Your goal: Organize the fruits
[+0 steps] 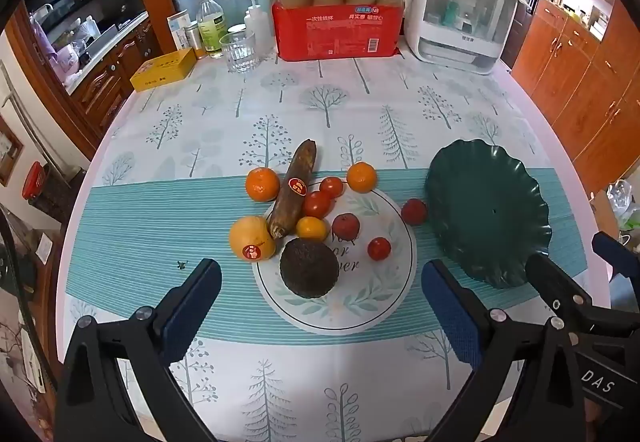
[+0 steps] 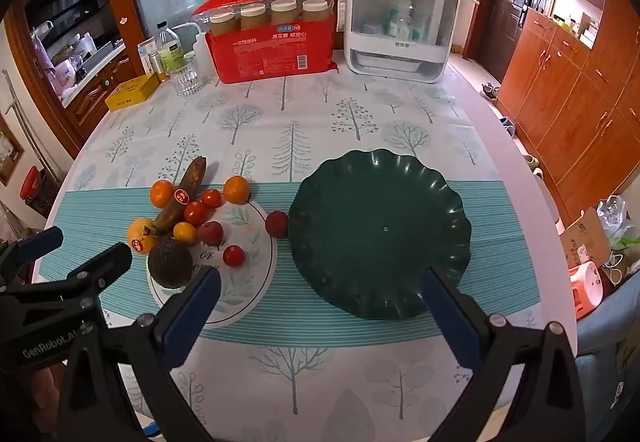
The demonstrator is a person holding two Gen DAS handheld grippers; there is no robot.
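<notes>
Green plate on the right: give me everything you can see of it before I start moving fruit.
The green plate is dark green, glossy, plastic-looking, round and shallow with a scalloped, fluted rim and a small hole at its centre. It lies flat on the tablecloth, mostly over the teal striped band, and holds nothing. A red fruit sits just off its left edge; whether they touch is unclear. The right tool hovers open over its near rim, apparently without touching.
</notes>
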